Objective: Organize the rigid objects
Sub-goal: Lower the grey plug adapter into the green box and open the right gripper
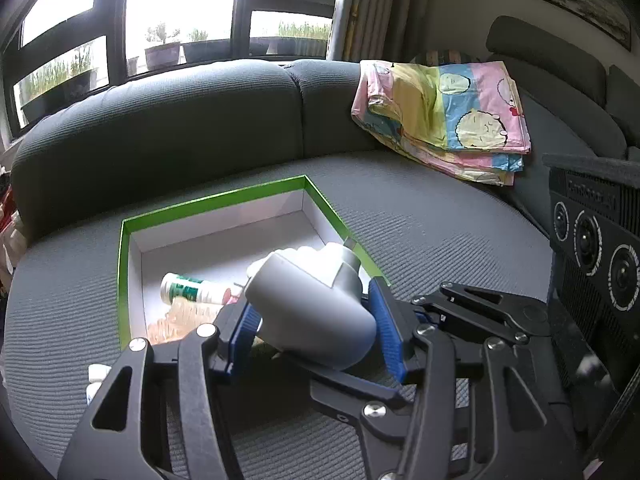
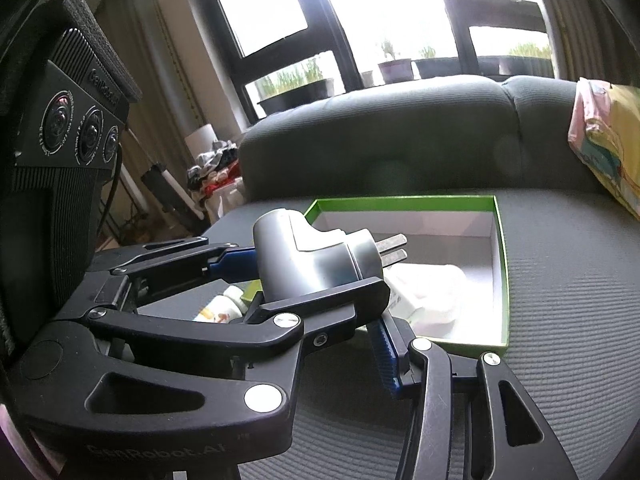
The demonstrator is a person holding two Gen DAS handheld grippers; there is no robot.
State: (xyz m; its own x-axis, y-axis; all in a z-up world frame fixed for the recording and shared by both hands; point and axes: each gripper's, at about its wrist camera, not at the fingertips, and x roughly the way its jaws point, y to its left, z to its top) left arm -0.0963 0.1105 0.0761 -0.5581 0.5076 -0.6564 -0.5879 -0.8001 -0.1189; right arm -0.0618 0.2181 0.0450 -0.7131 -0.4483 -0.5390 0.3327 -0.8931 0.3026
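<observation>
A grey plug adapter [image 1: 316,304] with two metal prongs sits clamped between the blue pads of my left gripper [image 1: 320,332], held above the near edge of a green-rimmed white box [image 1: 216,200] on the grey sofa. The right wrist view shows the same adapter [image 2: 308,256] in the left gripper's fingers [image 2: 320,304], in front of the box [image 2: 500,248]. Inside the box lie a green-labelled tube [image 1: 192,290], a clear ridged bottle [image 1: 188,318] and a white item [image 2: 424,292]. My right gripper's own fingers do not show; its body [image 1: 592,240] is at the right.
A folded colourful cloth [image 1: 444,116] lies on the sofa at the back right. A small white bottle [image 1: 96,380] lies outside the box at its near left, also visible in the right wrist view [image 2: 220,310]. Sofa backrest [image 1: 160,120] behind the box; clutter [image 2: 212,176] off the sofa's left end.
</observation>
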